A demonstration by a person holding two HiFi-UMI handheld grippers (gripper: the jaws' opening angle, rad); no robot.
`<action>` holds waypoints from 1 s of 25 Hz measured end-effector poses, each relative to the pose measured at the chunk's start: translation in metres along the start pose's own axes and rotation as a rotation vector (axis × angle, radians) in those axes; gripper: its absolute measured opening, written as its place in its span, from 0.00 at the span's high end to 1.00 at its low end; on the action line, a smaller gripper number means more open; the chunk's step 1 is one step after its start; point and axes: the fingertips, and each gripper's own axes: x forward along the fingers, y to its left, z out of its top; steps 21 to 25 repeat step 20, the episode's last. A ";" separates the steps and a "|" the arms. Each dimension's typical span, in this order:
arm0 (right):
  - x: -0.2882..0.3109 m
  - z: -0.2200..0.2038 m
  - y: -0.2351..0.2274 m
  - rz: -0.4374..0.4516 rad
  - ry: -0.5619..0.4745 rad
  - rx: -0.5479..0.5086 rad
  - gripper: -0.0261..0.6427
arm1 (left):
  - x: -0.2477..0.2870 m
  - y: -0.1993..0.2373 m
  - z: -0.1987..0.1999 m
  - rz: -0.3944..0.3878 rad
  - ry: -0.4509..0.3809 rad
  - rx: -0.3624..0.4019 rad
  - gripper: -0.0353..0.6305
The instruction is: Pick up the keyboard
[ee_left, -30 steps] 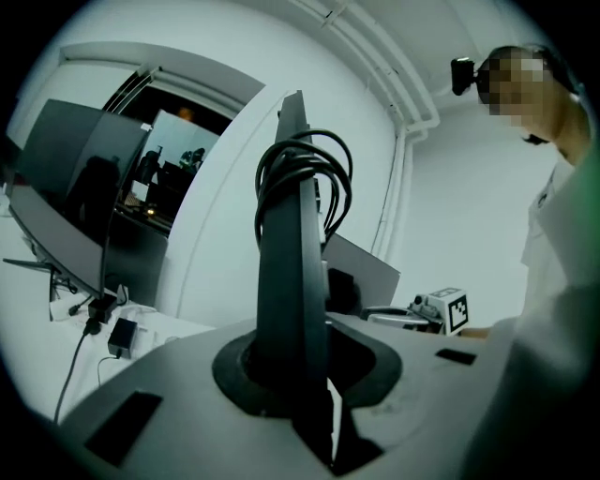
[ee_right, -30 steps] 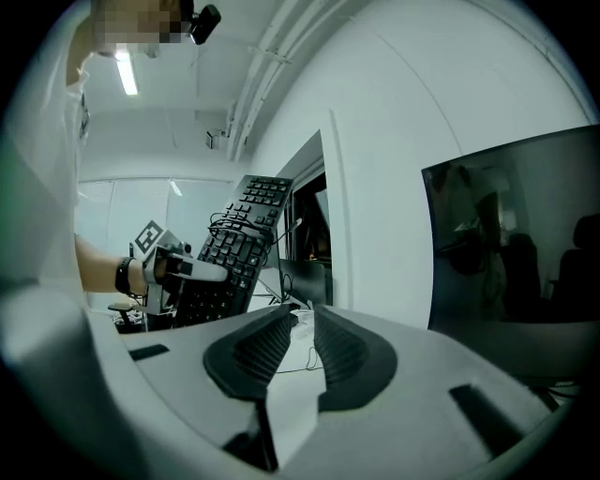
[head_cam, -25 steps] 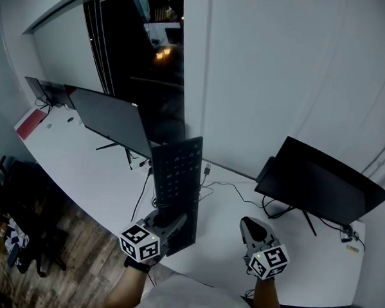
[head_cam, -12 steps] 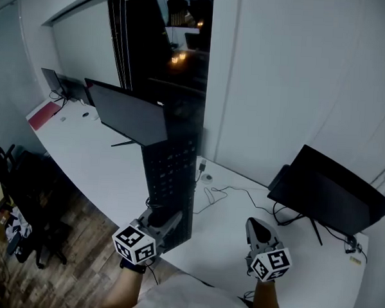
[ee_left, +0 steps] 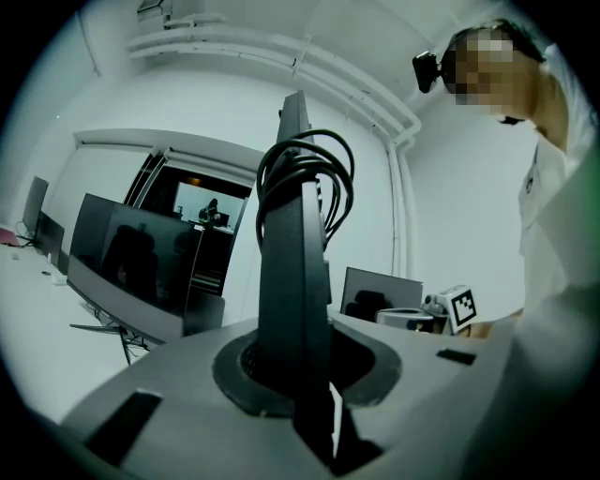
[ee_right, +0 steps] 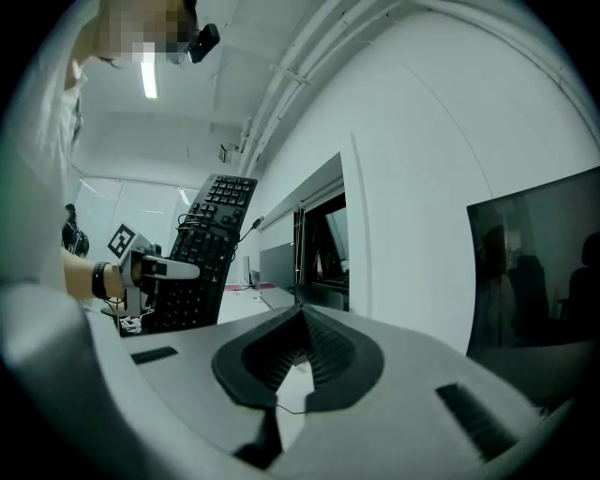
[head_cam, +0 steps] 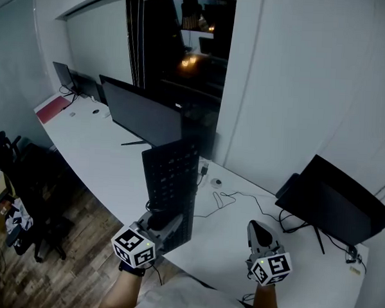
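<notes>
Keyboard (head_cam: pixel 171 184) held upright off the tabletop (head_cam: pixel 102 158), pinched in left gripper (head_cam: pixel 162 224) fingers; right gripper (head_cam: pixel 259 232) fingers pressed together, empty; pickup apparently complete.

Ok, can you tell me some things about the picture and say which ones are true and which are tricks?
1. The keyboard is clamped in the jaws of the left gripper. True.
2. The keyboard lies flat on the desk. False: it is held up on end.
3. The jaws of the right gripper are shut with nothing between them. True.
4. The monitor on the right gripper's side shows a bright picture. False: its screen is dark.
5. The right gripper is helping to hold the keyboard. False: it is off to the side, not touching it.
</notes>
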 end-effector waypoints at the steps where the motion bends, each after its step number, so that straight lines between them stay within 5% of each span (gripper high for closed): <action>1: 0.001 0.002 0.005 0.002 -0.001 -0.004 0.96 | -0.005 0.002 0.002 0.003 -0.006 -0.001 0.85; 25: 0.005 0.003 0.002 0.009 0.017 -0.020 0.96 | -0.001 0.005 0.008 -0.008 -0.033 -0.016 0.85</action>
